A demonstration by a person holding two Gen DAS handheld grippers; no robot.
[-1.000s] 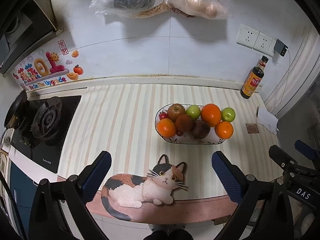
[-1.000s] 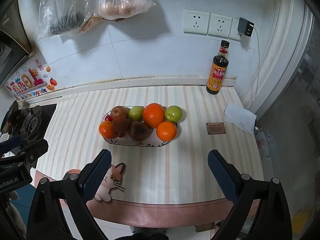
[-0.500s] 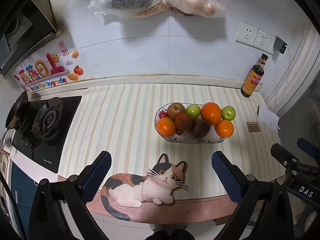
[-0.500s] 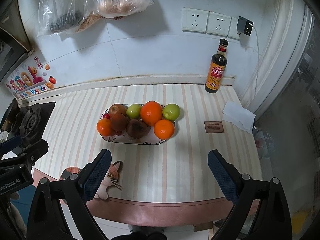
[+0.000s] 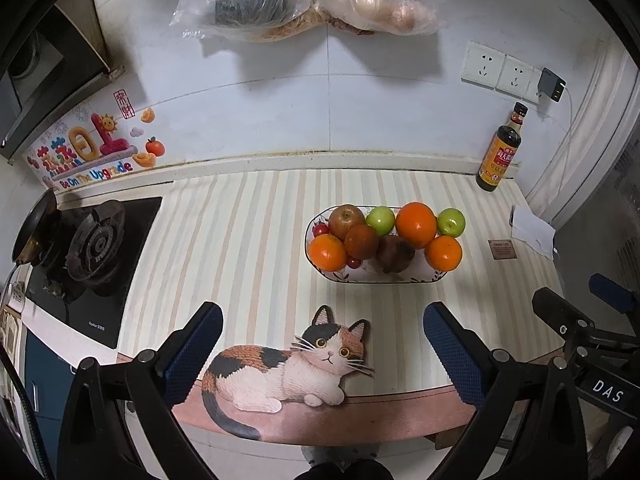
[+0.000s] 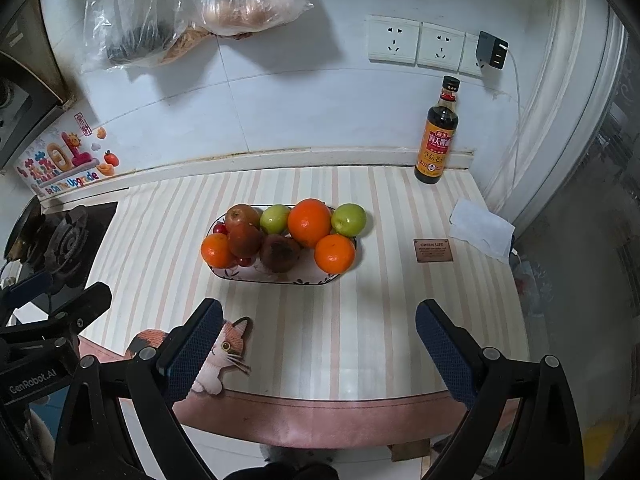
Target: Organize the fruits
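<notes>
Fruit bowl (image 5: 384, 278) sits mid-counter at 12 o'clock from your left gripper (image 5: 320, 340) and at 11 o'clock from your right gripper (image 6: 316, 338), piled with oranges, green apples and darker fruit. Both grippers hover near the counter's front edge, jaws spread wide, holding nothing.

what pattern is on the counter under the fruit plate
Cream and pale pink stripes on the counter, clearest in the right wrist view.
</notes>
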